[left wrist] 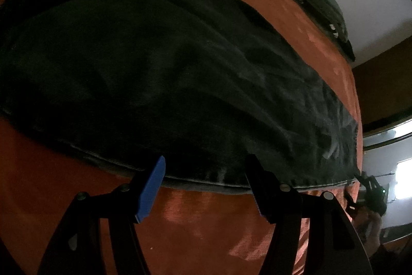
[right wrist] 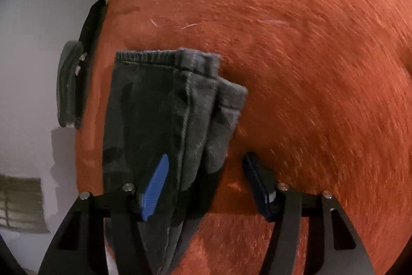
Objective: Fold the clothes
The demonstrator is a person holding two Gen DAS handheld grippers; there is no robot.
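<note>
The orange plush blanket (left wrist: pixel 211 218) is the work surface. Spread across it lies the dark washed denim garment (left wrist: pixel 154 74), likely jeans, flattened so its seams can be lined up for a fold. Beyond the denim, at the blanket's far edge, a small pile of folded dark clothes (left wrist: pixel 319 9) sits aside. The left gripper (left wrist: pixel 206 172) hovers spread at the denim's near hem. The right gripper (right wrist: pixel 206 166) is spread wide over the denim's end without pinching it. Dim light hides the garment's details.
</note>
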